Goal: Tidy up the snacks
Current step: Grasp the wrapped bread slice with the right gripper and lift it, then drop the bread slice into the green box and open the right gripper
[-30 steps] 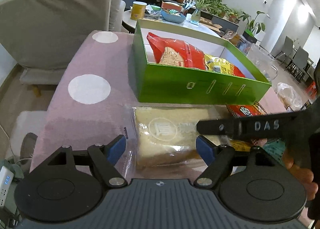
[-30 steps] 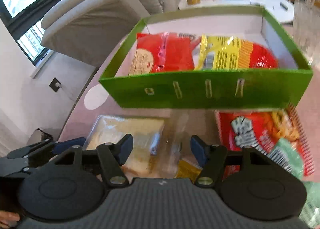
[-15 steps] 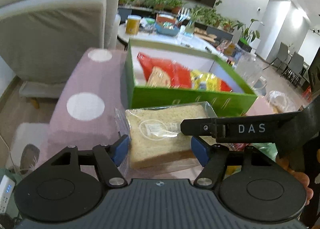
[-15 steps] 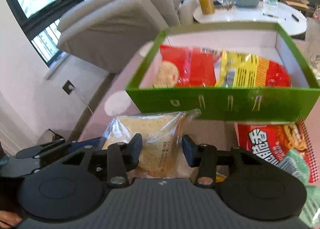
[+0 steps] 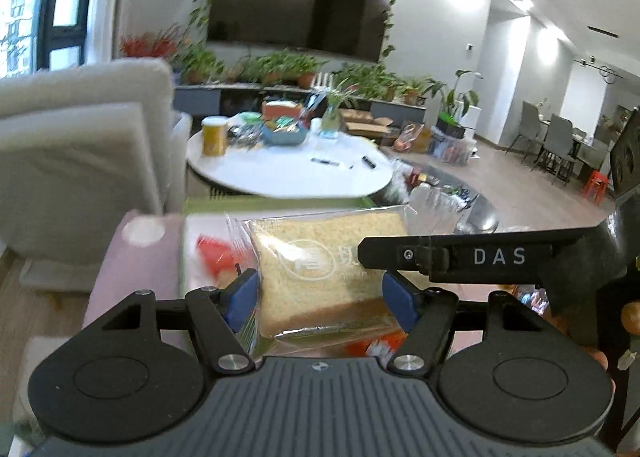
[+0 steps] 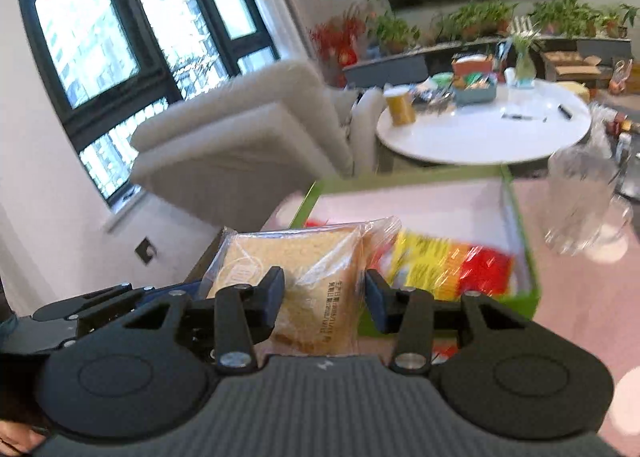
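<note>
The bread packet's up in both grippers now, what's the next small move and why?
Probably carry the bread packet forward over the green box and lower it in. Both the left gripper and right gripper clamp it, and it hangs just short of the box's near wall.

We cannot see the near end of the bread pack point(image 5: 328, 277); the left claw point(image 5: 320, 297) covers it. The black bar of the right claw point(image 5: 460, 257) hides part of the white print on the pack. The green box point(image 6: 524, 257) is blurry, and the pack covers its near left part. A red bag point(image 5: 216, 257) in the box is a smear, so we cannot read it. The yellow and red bag point(image 6: 452, 265) is blurry too. Under the pack, bits of red wrapper point(image 5: 372, 345) peek out; the rest is hidden. A hand point(image 5: 600, 357) at the right edge is cut off.
</note>
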The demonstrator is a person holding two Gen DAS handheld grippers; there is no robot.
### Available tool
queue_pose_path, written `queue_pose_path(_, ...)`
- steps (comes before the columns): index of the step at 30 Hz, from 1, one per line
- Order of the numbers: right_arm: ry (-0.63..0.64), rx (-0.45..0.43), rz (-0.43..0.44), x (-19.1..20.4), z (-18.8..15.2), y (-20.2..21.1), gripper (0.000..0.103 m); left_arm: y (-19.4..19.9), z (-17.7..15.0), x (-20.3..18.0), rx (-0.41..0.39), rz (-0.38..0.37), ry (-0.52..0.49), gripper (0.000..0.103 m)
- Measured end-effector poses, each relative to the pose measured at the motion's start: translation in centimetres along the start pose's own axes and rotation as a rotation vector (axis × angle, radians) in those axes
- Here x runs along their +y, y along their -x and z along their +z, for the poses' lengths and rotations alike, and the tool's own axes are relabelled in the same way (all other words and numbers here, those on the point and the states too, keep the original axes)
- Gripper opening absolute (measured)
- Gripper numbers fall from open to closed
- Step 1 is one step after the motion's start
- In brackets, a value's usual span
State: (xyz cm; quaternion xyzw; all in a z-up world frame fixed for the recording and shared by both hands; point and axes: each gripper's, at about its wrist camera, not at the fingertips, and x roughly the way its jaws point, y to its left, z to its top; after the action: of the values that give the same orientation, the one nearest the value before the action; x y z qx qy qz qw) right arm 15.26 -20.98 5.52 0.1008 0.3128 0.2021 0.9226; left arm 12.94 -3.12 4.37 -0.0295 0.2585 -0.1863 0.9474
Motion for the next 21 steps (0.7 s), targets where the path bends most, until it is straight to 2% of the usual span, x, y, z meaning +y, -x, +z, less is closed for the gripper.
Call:
queue_pose_path(5, -0.001, -0.042, -0.017, -2.9, 1.8, -0.2, 0.051, -3.5, 2.5, -1.9, -0.008, -0.018, -0.026, 0.065)
queue_pose_path(9, -0.015, -0.051, -0.036, -5.2, 2.5, -1.5, 0.051, -6.6, 3.2, -2.7, 0.013, -0.023, -0.046, 0.065)
queue_pose_path(21, -0.082, 0.006, -0.054, -10.7, 3.5, -8.8, 0.051, -16.5, 3.4, -2.1, 0.114, 0.017, -0.082, 0.065)
